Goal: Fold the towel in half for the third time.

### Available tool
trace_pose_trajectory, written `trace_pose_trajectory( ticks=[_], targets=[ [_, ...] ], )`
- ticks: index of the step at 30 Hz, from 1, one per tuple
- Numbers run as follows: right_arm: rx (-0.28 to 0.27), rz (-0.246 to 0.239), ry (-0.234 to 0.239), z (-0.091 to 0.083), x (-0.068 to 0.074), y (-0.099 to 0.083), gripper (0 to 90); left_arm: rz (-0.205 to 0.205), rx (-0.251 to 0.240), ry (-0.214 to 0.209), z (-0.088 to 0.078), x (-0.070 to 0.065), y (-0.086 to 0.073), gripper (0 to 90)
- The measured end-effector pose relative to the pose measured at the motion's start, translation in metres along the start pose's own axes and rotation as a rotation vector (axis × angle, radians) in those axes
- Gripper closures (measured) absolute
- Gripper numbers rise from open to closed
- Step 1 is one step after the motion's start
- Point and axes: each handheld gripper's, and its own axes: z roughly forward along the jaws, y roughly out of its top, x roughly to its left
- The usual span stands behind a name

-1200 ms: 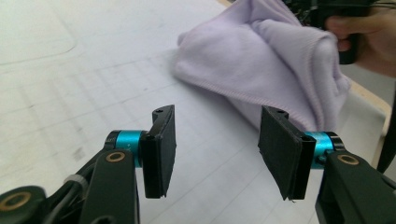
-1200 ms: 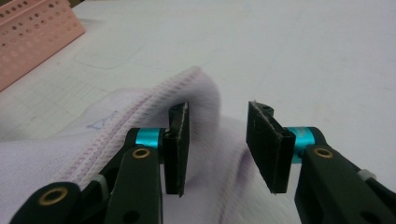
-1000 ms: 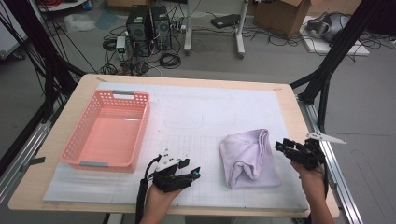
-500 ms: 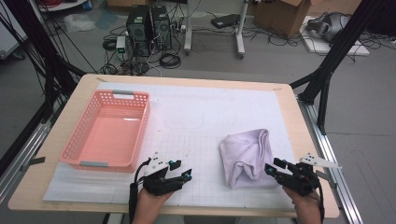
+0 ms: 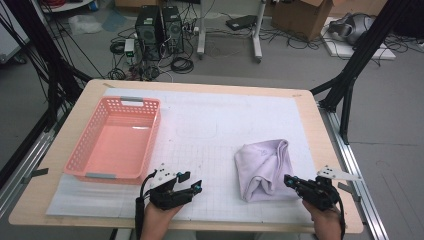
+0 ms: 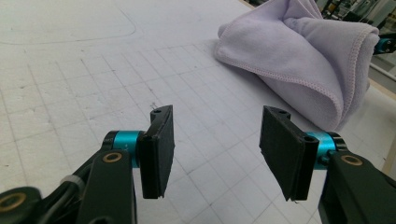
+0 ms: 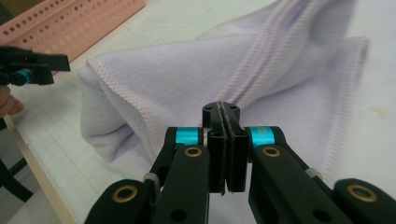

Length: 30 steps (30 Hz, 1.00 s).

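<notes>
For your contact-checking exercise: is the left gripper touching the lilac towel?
Apart. In the left gripper view, the left gripper stands open over bare gridded mat, with a clear stretch of mat before the lilac towel.

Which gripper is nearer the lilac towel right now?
Right. The right gripper sits at the lilac towel's near right edge, its fingers shut. The left gripper is open over bare mat, well off to the towel's left.
</notes>
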Motion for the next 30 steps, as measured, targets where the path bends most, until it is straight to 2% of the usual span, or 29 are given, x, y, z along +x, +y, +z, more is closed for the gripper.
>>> trace_pose_trajectory(
  ticks=[2,4,7,9,10,12,13,16,18,20,23,26,27,30],
  targets=[
    [0.002,0.024,-0.029,-0.001,-0.002,-0.002,63.7,0.002,0.0,0.001,0.0,0.0,0.0,45.3],
    [0.007,0.043,-0.025,0.004,-0.002,-0.004,53.6,0.003,0.0,0.001,0.0,0.0,0.0,45.4],
    [0.017,0.026,0.0,0.017,0.003,-0.004,46.0,0.005,0.004,0.004,0.0,0.0,0.0,45.4],
    [0.033,0.026,0.003,0.026,0.007,-0.005,45.5,0.004,0.004,0.003,0.0,0.0,-0.001,45.5],
    [0.052,0.022,-0.004,0.031,0.008,-0.006,48.9,0.006,0.005,0.003,0.0,0.001,-0.001,45.5],
    [0.095,0.022,0.012,0.039,0.009,-0.01,70.6,0.006,0.009,0.006,0.0,0.001,-0.001,45.5],
    [0.101,-0.012,0.012,0.039,0.01,-0.011,81.8,0.006,0.01,0.006,0.0,0.001,-0.002,45.6],
    [0.073,-0.039,0.003,0.03,0.012,-0.005,83.1,0.007,0.013,0.003,0.0,0.001,-0.002,45.6],
    [0.053,-0.021,-0.006,0.018,0.009,-0.001,83.0,0.008,0.013,0.005,0.0,0.001,-0.002,45.7],
    [0.062,-0.03,-0.061,0.005,0.006,0.001,82.8,0.009,0.013,0.005,0.001,0.0,-0.002,45.7],
    [0.132,-0.052,-0.183,-0.009,0.0,-0.001,82.0,0.01,0.015,0.005,0.001,0.001,-0.003,45.7],
    [0.162,-0.025,-0.225,-0.012,-0.009,-0.007,73.2,0.008,0.014,0.01,0.001,0.001,-0.003,45.7],
    [0.16,-0.031,-0.241,-0.012,-0.011,-0.007,68.8,0.005,0.01,0.01,0.001,0.001,-0.003,45.7],
    [0.107,-0.044,-0.247,-0.018,-0.006,0.001,61.7,0.005,0.011,0.014,0.0,0.002,-0.002,45.7]
  ],
)
